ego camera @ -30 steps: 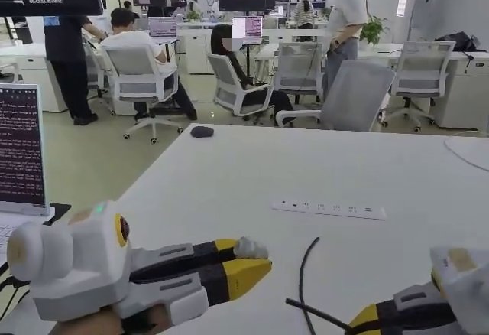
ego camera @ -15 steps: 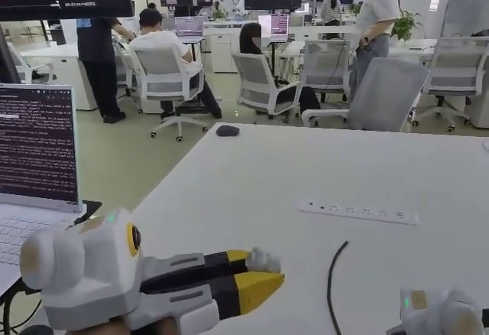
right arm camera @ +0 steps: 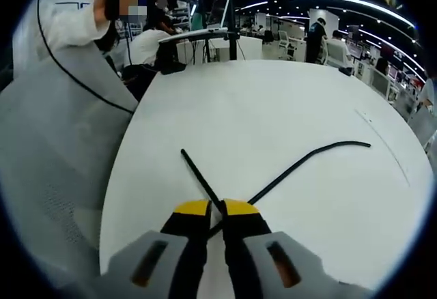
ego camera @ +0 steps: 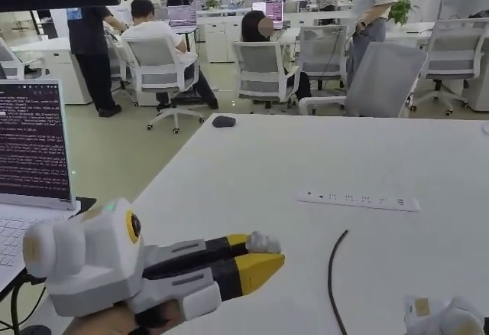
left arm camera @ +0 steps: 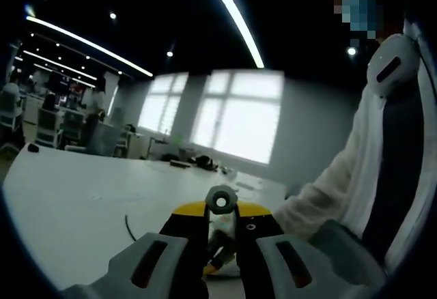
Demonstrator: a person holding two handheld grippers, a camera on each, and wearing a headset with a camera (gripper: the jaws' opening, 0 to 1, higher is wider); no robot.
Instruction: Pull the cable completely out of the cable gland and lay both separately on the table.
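Observation:
My left gripper point(ego camera: 263, 252) hovers low over the white table point(ego camera: 229, 174) at the near left. It is shut on a small grey cable gland point(ego camera: 260, 241), which sticks up between the yellow tips point(left arm camera: 220, 199). No cable runs through the gland. A thin black cable point(ego camera: 332, 270) lies on the table to its right, apart from the gland. In the right gripper view my right gripper point(right arm camera: 215, 211) is shut on this cable point(right arm camera: 307, 159) near one end, and the short tail point(right arm camera: 194, 169) points away to the left.
A white power strip point(ego camera: 357, 200) lies beyond the cable. An open laptop point(ego camera: 30, 147) stands at the left edge, and a dark mouse point(ego camera: 224, 121) sits at the table's far corner. Office chairs point(ego camera: 263, 71) and people are beyond the table.
My right gripper has drawn back toward me and down to the head view's bottom edge, taking the cable's near end with it. The left gripper still holds the gland in about the same place.

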